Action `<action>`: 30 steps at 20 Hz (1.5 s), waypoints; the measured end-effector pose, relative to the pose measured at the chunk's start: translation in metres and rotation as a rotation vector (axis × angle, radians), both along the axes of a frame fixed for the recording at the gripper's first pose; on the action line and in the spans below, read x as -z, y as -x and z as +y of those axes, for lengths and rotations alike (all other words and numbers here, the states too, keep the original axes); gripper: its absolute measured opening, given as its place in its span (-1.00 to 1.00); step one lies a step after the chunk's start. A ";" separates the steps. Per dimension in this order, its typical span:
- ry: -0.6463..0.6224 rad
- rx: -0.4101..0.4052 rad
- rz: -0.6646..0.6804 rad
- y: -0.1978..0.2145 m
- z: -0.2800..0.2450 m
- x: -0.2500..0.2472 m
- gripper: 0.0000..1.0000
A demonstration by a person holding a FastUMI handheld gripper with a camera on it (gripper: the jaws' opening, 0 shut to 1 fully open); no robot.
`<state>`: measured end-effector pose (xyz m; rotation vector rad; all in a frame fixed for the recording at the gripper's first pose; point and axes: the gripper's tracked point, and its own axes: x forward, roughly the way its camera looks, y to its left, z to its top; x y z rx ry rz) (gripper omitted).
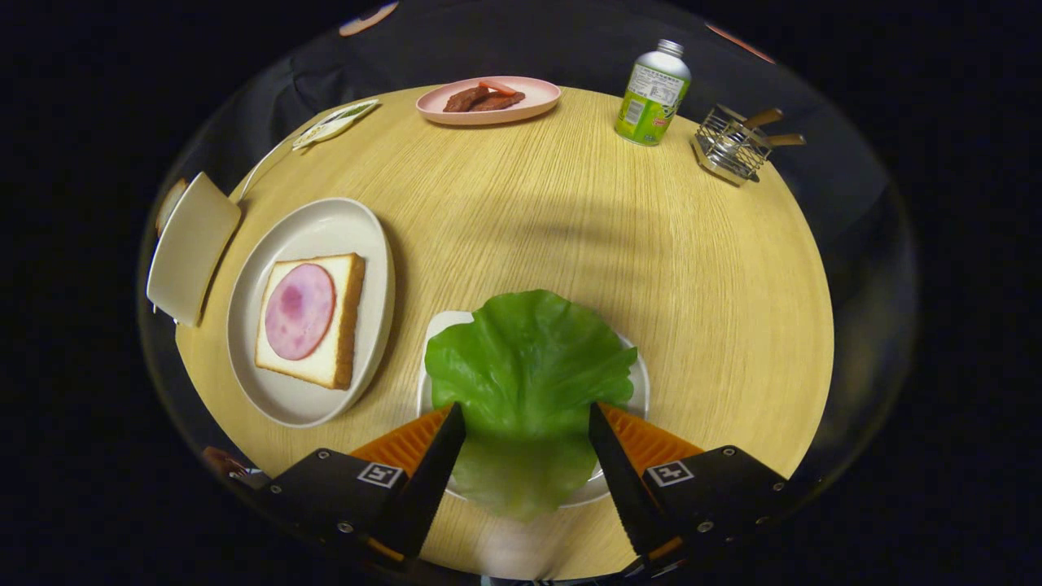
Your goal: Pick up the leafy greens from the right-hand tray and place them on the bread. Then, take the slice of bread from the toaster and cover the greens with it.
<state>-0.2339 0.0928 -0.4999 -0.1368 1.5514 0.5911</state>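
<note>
Green lettuce leaf point(527, 366) lies on a small white tray point(639, 389), and your gripper point(527, 423) sits over it with its fingers spread wide. The leaf runs down between the two fingers: the left fingertip point(452, 423) and the right fingertip point(598, 419) stand at either edge of the leaf's lower half. Whether either tip actually touches the leaf cannot be told from this angle; neither is seen pressing on it. The leaf overhangs the tray on the near side and covers most of it.

To the left of the tray, just beside it, you have an oval white plate point(277, 391). On it lies a slice of bread point(346, 325) with a round slice of ham point(299, 311) on top. The bread carries no greens yet.

Further left, at the desk's edge, stands a cream-coloured toaster point(191, 248); the slice in it is too little seen to describe.

Beyond the fingers, across the pale wooden desk point(610, 260), you have a pink plate point(521, 106) holding dark red strips of food point(483, 99). To its right stands a green bottle point(653, 96) with a silver cap, upright, and further right a wire rack point(728, 146) with two wooden handles sticking out of it. A flat packet point(335, 122) lies near the far left edge of the desk.
</note>
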 end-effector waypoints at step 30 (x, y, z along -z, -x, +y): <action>-0.229 0.031 -0.136 -0.034 0.078 -0.107 -0.90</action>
